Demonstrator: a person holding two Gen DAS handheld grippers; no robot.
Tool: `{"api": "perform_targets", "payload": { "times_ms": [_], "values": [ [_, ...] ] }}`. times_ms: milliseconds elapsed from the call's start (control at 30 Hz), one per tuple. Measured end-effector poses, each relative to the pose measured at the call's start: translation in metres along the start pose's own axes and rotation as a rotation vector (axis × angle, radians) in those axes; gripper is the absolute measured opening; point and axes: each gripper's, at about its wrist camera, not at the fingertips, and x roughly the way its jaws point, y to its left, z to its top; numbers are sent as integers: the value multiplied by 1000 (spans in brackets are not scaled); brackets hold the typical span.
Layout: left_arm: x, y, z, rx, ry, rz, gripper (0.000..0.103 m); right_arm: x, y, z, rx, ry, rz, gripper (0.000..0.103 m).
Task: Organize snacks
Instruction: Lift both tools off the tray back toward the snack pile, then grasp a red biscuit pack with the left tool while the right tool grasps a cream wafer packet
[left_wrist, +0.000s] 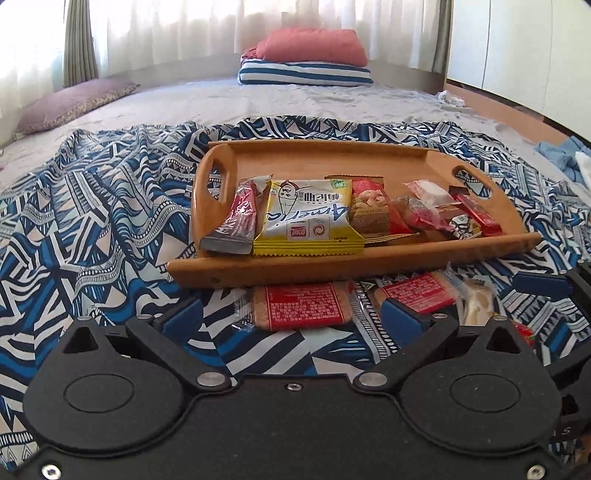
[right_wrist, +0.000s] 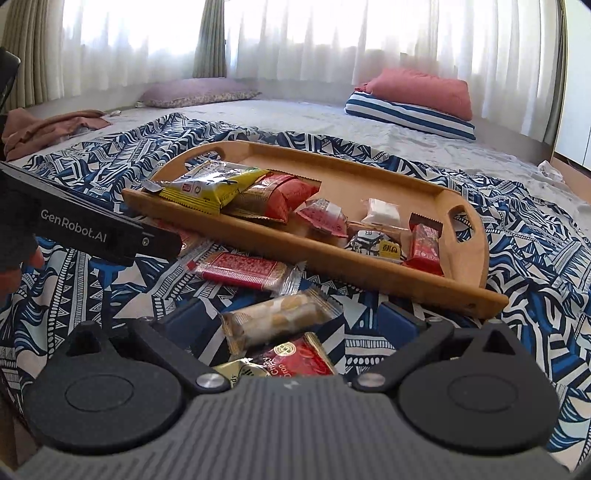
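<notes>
Right claw (right_wrist: 286, 317): released, jaws spread either side of the clear biscuit pack (right_wrist: 275, 319) on the bed's patterned cloth (right_wrist: 424, 343).
Left claw (left_wrist: 291, 314): released, empty, facing a red-labelled cracker pack (left_wrist: 303, 304) on the cloth.
Step, judged: close on the biscuit pack across its narrow width, lift clear, then carry it to the tray.
In the way: a red candy bag (right_wrist: 299, 356) touched the pack's near end; the tray's near rim (right_wrist: 332, 258) needed clearing.
Wooden tray (left_wrist: 332, 157): beyond, near half crowded with snacks, far half bare.
</notes>
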Motion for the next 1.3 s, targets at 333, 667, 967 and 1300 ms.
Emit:
{"api": "perform_targets", "payload": {
  "times_ms": [333,667,967,1300],
  "values": [
    [15,-6,-13,15,-9,16,103,9,-5,-7,41,17,27,103],
    [14,-4,-11,26,-33,5,102,9,-4,-10,34,-3,27,103],
    [23,0,-13,5,-25,-6,102,10,-4,-10,36,-7,31,103],
    [21,2,-13,-14,-30,-18,96,9,-3,-11,34,-14,28,103]
  ]
}}
